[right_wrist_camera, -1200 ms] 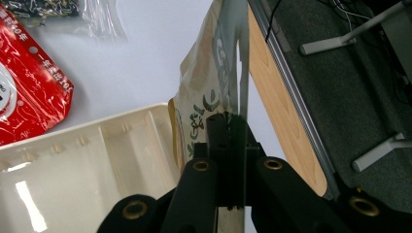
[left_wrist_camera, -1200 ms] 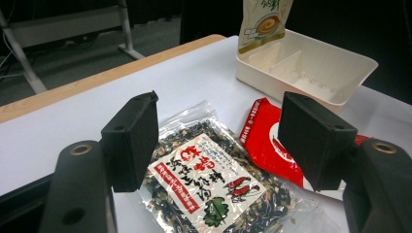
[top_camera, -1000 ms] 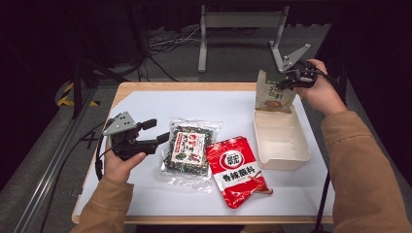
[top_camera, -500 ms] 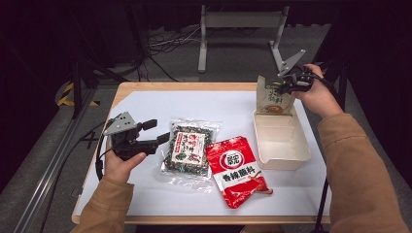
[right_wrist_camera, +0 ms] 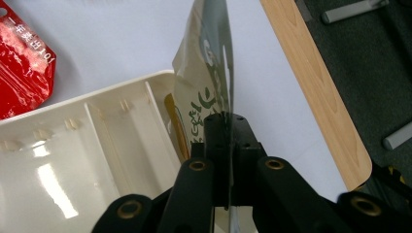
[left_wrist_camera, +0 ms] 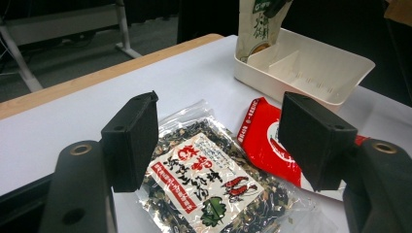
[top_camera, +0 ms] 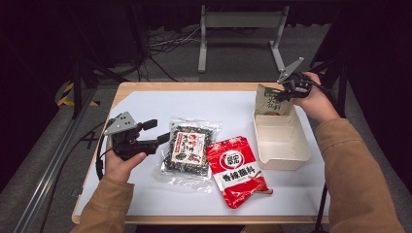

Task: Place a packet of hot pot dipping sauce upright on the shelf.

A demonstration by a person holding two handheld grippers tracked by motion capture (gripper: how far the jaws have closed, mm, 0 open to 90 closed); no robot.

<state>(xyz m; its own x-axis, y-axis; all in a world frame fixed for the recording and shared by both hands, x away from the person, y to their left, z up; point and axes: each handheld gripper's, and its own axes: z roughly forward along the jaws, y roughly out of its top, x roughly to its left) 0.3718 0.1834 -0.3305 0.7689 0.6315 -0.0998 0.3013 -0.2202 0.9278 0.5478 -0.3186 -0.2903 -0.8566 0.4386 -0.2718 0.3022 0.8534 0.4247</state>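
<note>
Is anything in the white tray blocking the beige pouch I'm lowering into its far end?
Nothing visible does. The right gripper is shut on the top edge of the beige paper pouch, whose bottom sits in the far compartment of the white plastic tray. That slot looks empty beside the pouch, bounded by a thin divider.

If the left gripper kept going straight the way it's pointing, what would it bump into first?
Probably the clear seaweed packet: it lies right ahead between the open jaws of the left gripper. The red packet lies just beyond, though depth is hard to judge.
</note>
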